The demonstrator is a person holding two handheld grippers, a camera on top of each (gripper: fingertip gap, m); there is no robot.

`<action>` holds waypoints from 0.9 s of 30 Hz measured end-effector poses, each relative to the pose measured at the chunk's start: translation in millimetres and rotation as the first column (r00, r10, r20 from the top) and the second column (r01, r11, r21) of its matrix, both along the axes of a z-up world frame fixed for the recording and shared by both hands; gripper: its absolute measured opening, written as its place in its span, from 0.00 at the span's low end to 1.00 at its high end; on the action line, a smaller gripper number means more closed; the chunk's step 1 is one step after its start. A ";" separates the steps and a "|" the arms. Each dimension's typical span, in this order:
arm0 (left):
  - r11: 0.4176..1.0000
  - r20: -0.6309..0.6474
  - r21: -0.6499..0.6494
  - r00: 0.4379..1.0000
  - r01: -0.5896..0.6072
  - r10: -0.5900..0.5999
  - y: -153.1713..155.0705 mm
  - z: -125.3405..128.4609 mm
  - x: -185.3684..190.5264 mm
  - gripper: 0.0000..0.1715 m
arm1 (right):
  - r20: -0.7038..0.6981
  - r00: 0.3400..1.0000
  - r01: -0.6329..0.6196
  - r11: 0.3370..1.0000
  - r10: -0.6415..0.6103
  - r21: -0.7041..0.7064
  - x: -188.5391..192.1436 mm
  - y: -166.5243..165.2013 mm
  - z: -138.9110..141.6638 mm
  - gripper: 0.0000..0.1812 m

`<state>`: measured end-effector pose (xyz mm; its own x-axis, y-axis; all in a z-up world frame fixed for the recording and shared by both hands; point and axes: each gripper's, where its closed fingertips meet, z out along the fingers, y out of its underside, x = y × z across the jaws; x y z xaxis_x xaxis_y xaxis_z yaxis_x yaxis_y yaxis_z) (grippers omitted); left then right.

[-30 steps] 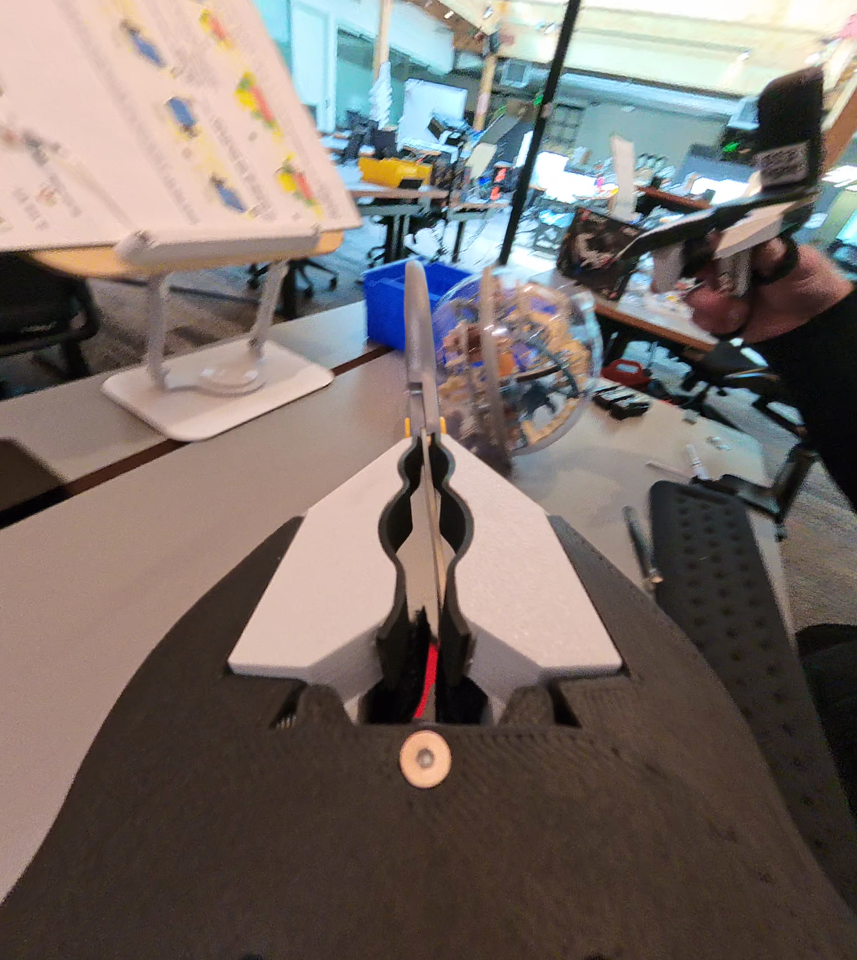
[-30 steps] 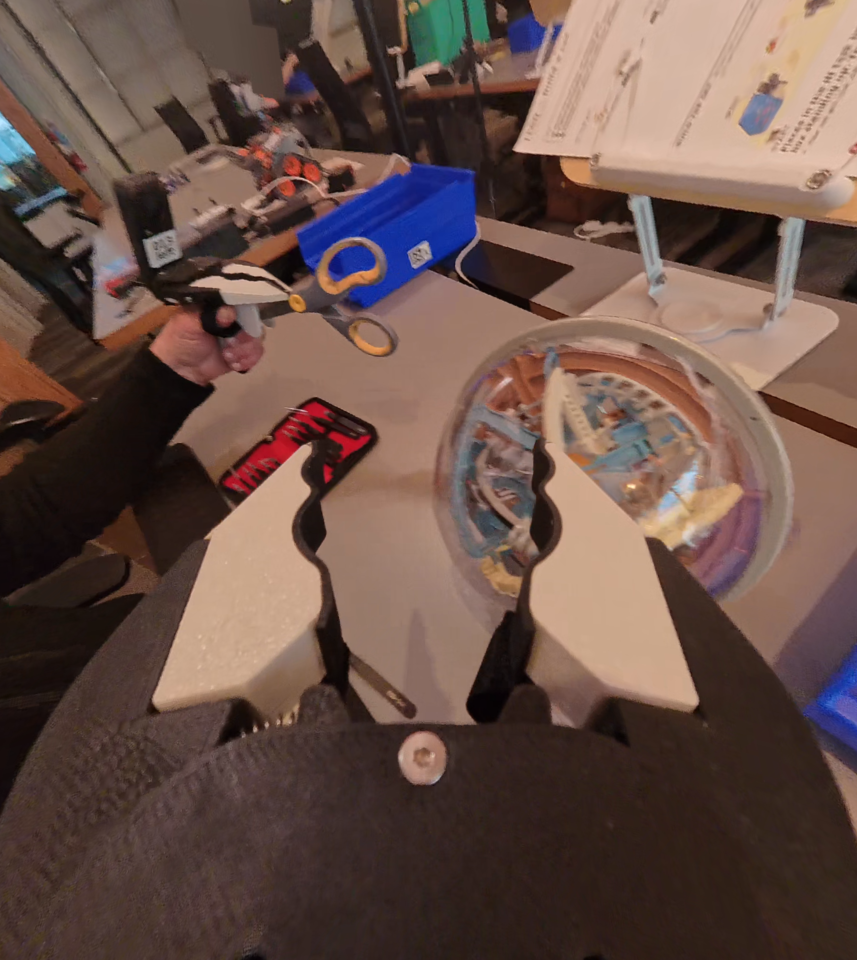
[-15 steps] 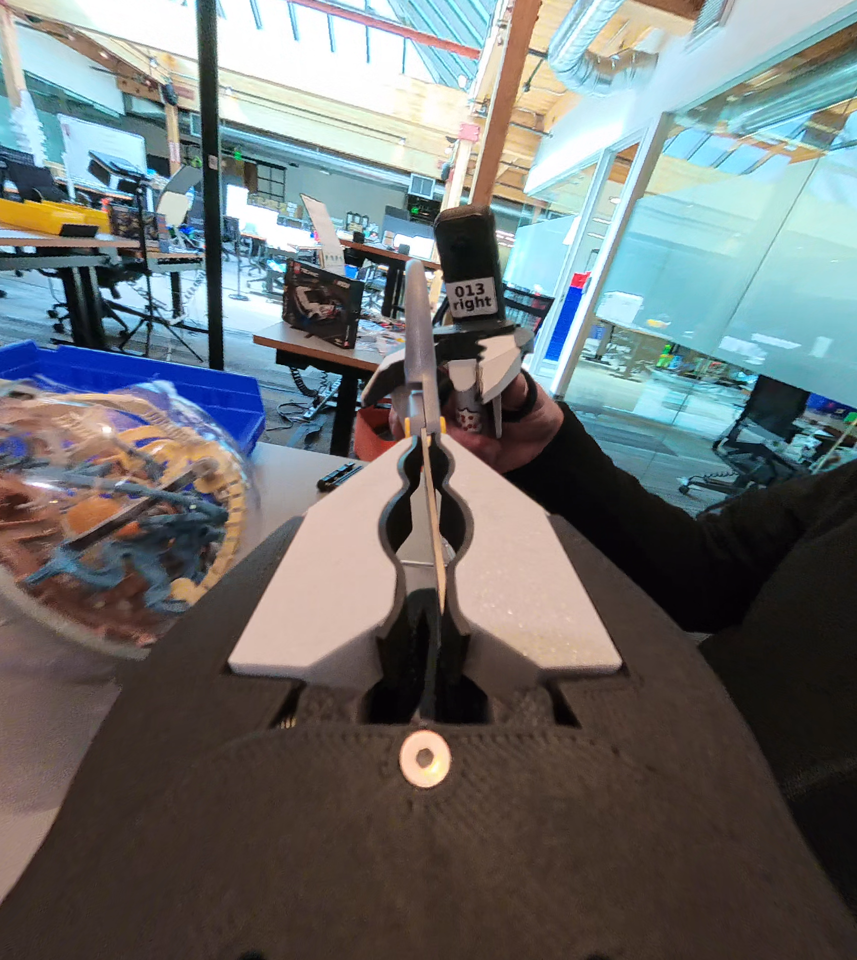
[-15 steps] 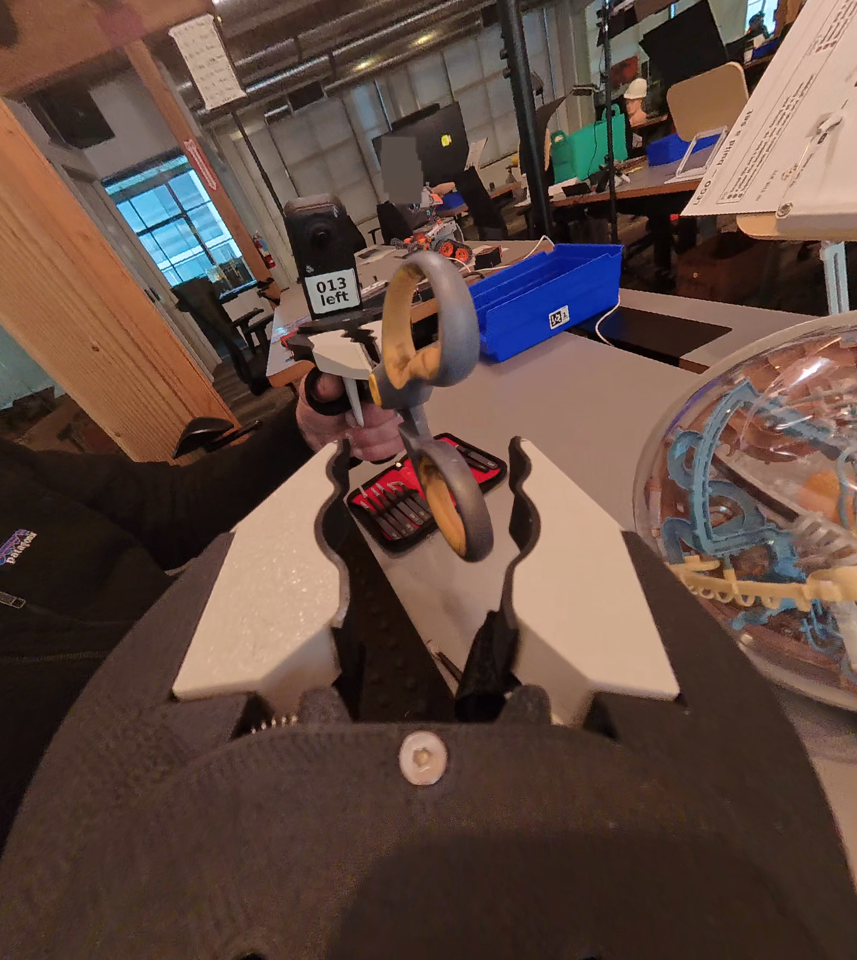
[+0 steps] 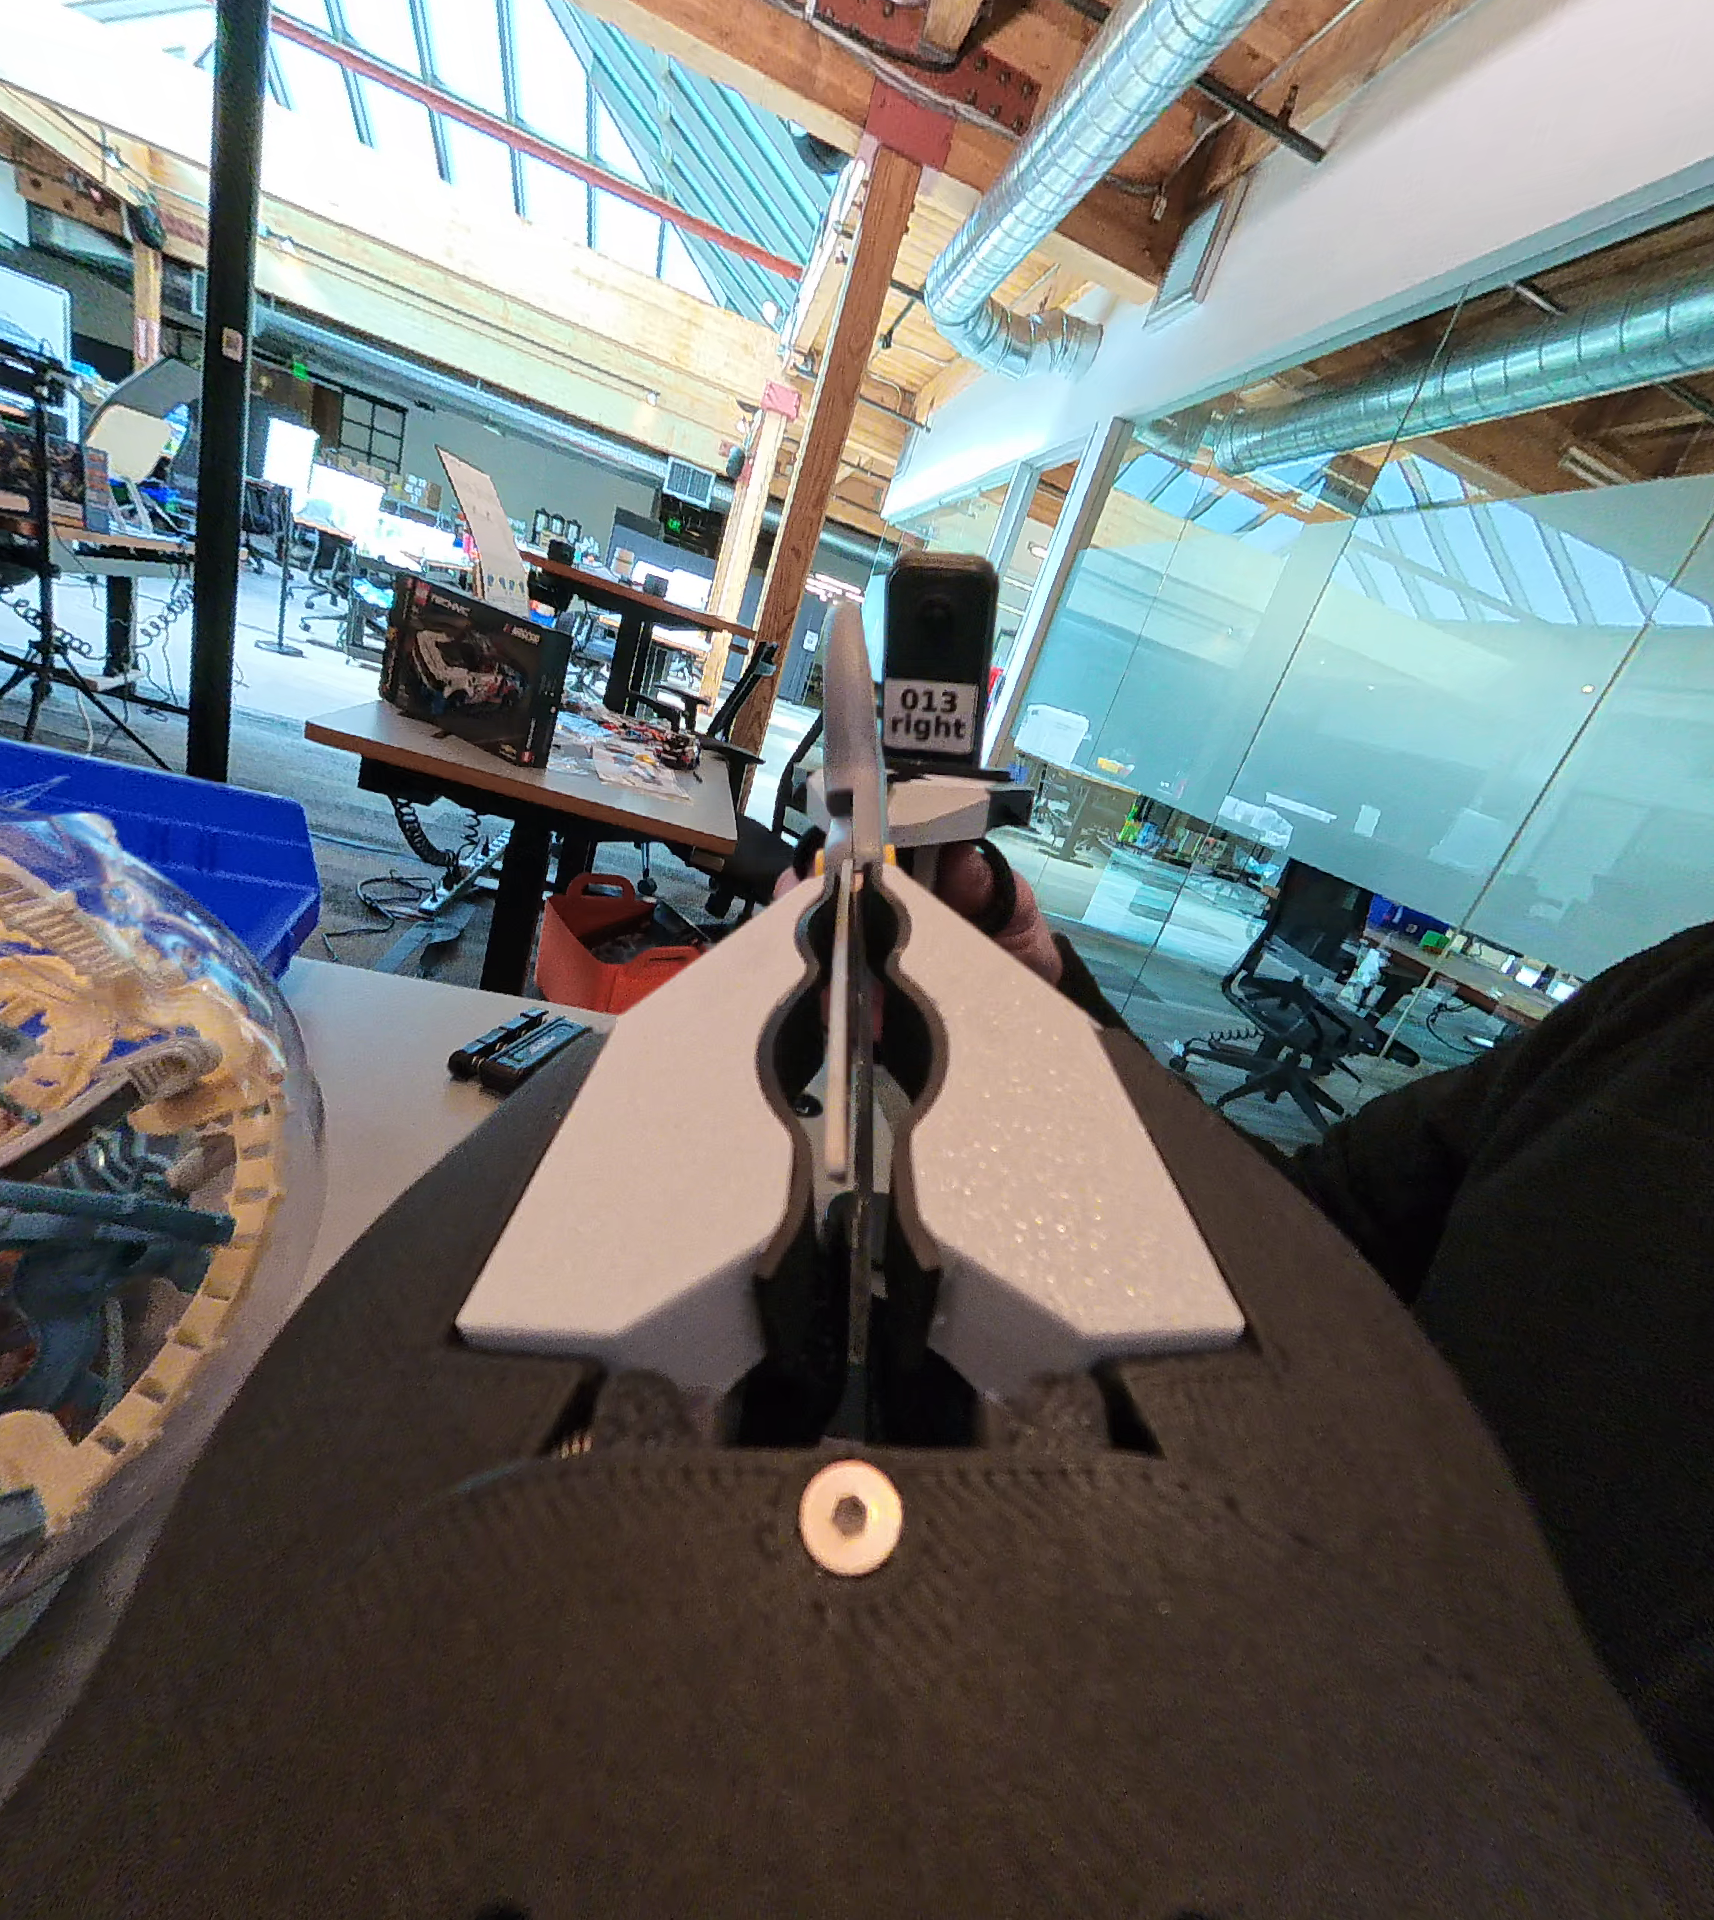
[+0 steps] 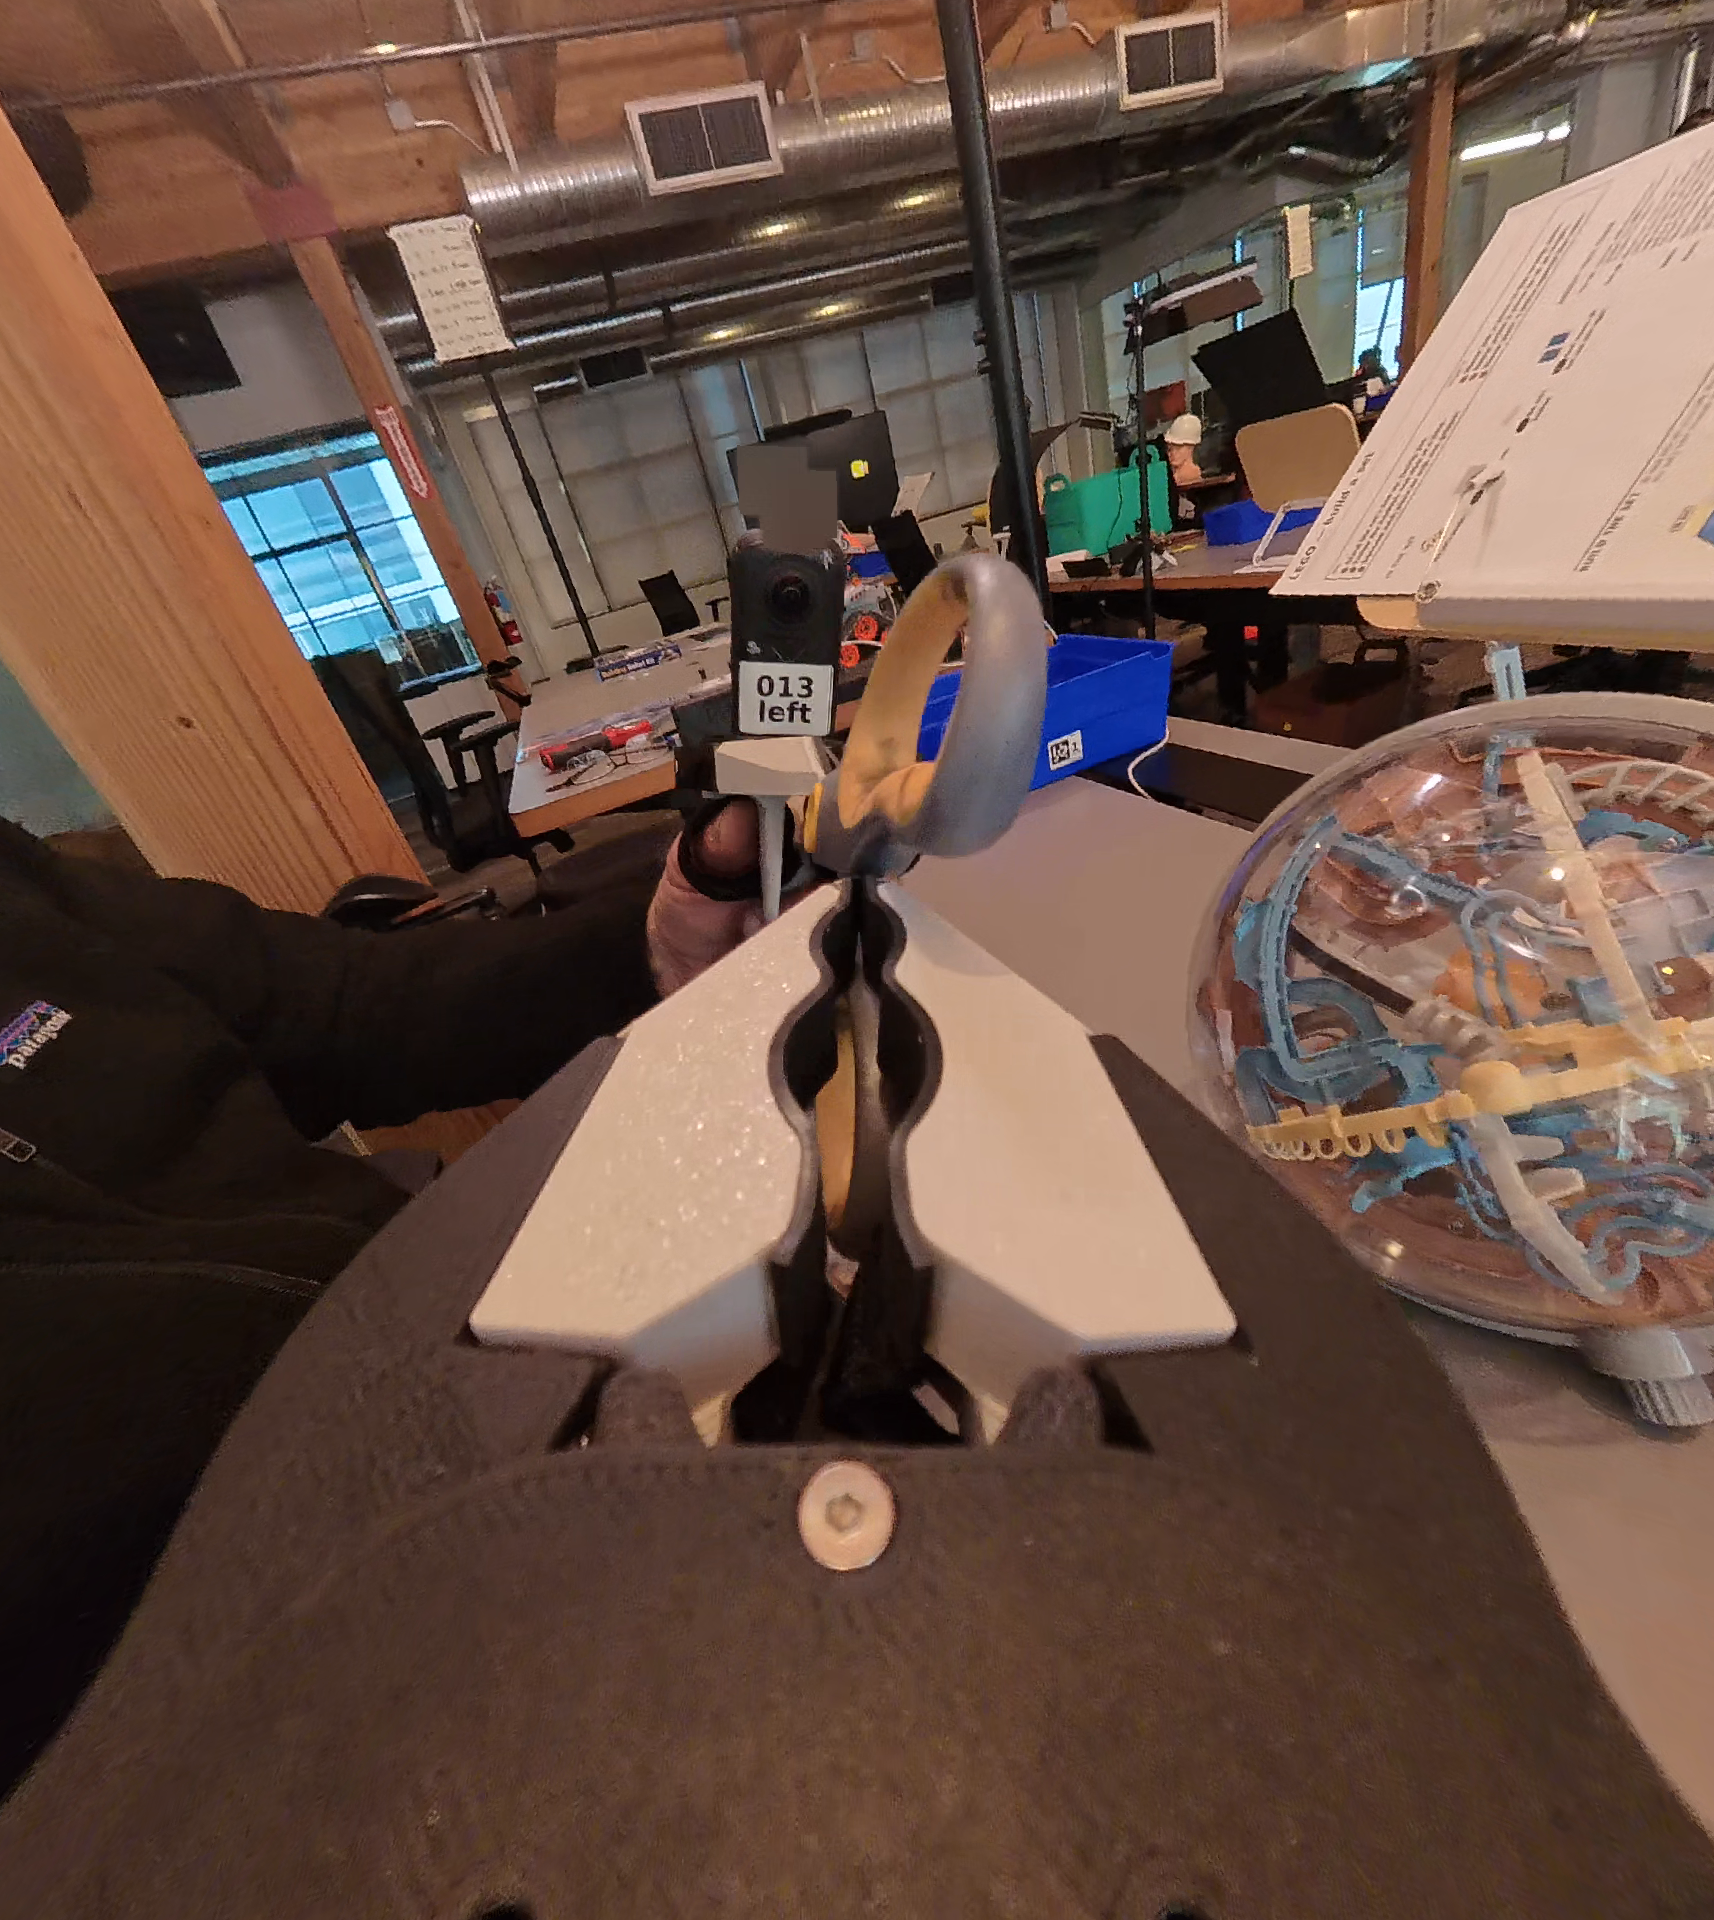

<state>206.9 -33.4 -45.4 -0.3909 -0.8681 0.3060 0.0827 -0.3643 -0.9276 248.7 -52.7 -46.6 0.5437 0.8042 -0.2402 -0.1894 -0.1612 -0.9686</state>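
The left gripper (image 5: 848,914) is clenched on the blades of the scissors (image 6: 946,727) while the right gripper (image 6: 858,914) grips one handle loop, holding them level above the desk (image 6: 1061,914) beside the clear maze ball (image 6: 1518,1049).

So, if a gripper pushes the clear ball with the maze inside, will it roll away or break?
The clear maze ball is round, so it would probably roll if knocked off the small grey foot under it. Its transparent shell and thin inner tracks look like hard plastic, likely light, smooth and perhaps fragile.
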 end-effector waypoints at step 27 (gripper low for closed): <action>0.985 0.081 -0.172 0.996 -0.021 0.035 18.8 -15.9 -26.6 0.04 | -0.178 0.983 -0.047 0.998 0.037 -0.052 -18.7 1.3 -28.5 0.04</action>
<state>180.3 -14.6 -61.3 -0.3974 -0.8170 0.4179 0.1697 -0.5130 -0.8414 229.9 -51.4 -75.1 0.4547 0.8081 -0.3745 -0.3485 -0.2255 -0.9098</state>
